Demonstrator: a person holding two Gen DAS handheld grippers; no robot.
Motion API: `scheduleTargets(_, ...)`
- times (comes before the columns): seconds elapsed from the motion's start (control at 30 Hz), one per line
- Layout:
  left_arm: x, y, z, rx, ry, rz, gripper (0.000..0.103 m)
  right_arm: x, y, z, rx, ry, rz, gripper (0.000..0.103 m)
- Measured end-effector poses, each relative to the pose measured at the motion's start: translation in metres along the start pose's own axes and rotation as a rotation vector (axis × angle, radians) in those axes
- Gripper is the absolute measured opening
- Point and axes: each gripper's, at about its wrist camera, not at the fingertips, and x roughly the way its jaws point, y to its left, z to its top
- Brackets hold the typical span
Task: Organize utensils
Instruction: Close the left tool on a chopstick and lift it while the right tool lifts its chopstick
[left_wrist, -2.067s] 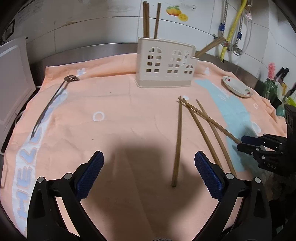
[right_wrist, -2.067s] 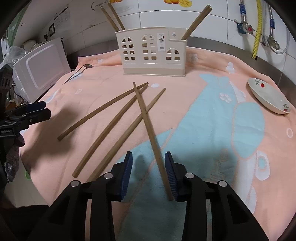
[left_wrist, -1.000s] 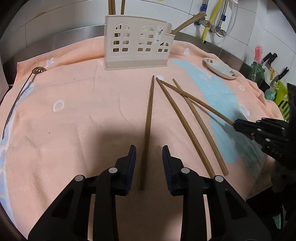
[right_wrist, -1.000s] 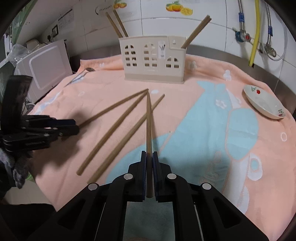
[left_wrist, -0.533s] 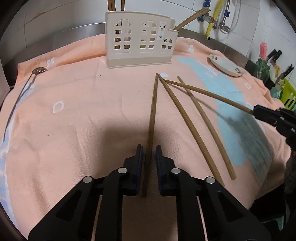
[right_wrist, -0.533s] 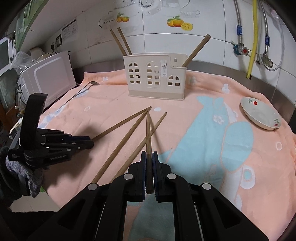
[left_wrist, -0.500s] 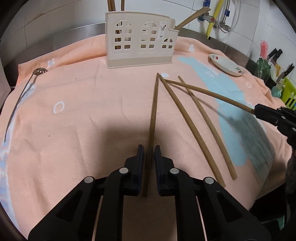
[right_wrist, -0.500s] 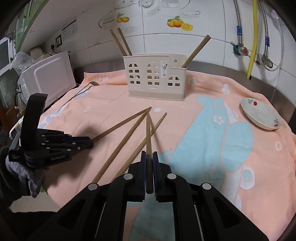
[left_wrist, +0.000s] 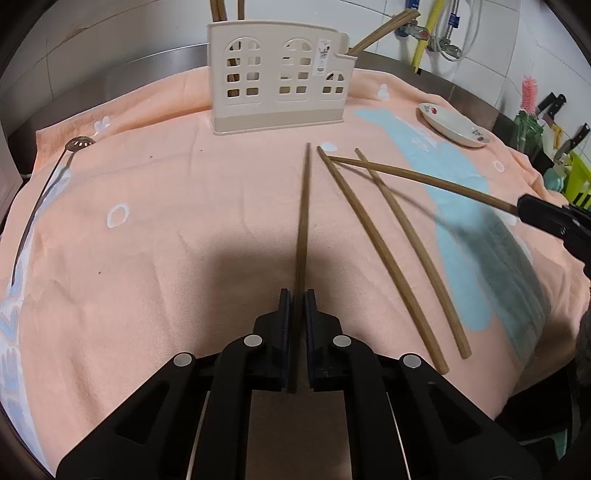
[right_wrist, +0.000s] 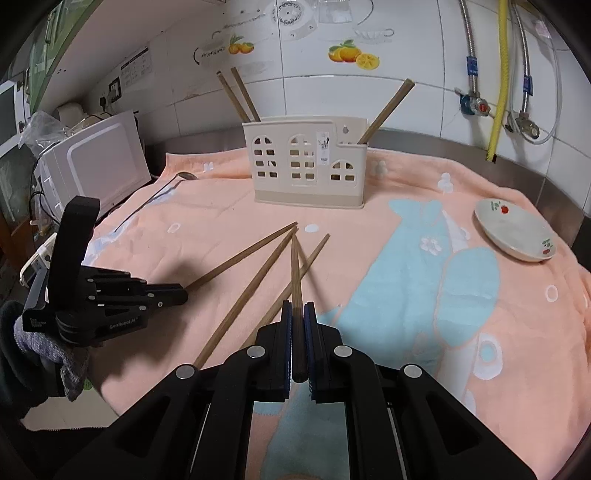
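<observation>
In the left wrist view my left gripper (left_wrist: 297, 295) finishes closing, its pads pressing on the near end of a brown chopstick (left_wrist: 303, 206) that lies on the peach towel (left_wrist: 166, 229). Two loose chopsticks (left_wrist: 373, 247) lie just to its right. My right gripper (right_wrist: 297, 306) is shut on another chopstick (right_wrist: 294, 269), held slanted above the towel, far tip low by the loose ones (right_wrist: 255, 288). The cream utensil holder (right_wrist: 306, 166) stands upright at the back with a few chopsticks in it. Each gripper shows in the other's view: right gripper (left_wrist: 546, 218), left gripper (right_wrist: 173, 293).
A small white dish (right_wrist: 517, 232) sits on the towel at the right. A long-handled metal skimmer (left_wrist: 79, 142) lies along the left edge. A white microwave (right_wrist: 99, 158) stands at the left, pipes and knives by the tiled wall. A gloved hand (right_wrist: 37, 354) holds the left gripper.
My left jaws went from wide open to shut on the chopstick between them. My right gripper closed on its chopstick and raised the near end off the towel.
</observation>
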Motion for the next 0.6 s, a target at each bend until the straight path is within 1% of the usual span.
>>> scheduleTargets(0.2,-0.017,-0.001,0.007,0.008,-0.03,-0.017,0.005,-0.009,-0.001,0.012,0.0,-0.032,-0.004,0.007)
scheduleTargets(0.33,-0.034,0.0,0.016,0.005,-0.072,-0.034,0.005,-0.015,0.0,0.023,-0.005,-0.057,-0.002,0.007)
scheduleTargets(0.47,-0.056,0.0,0.03,0.002,-0.137,-0.057,0.005,-0.018,0.003,0.036,-0.015,-0.079,0.003,0.007)
scheduleTargets(0.6,-0.072,-0.003,0.045,0.016,-0.189,-0.061,0.005,-0.018,0.008,0.051,-0.035,-0.094,0.002,0.007)
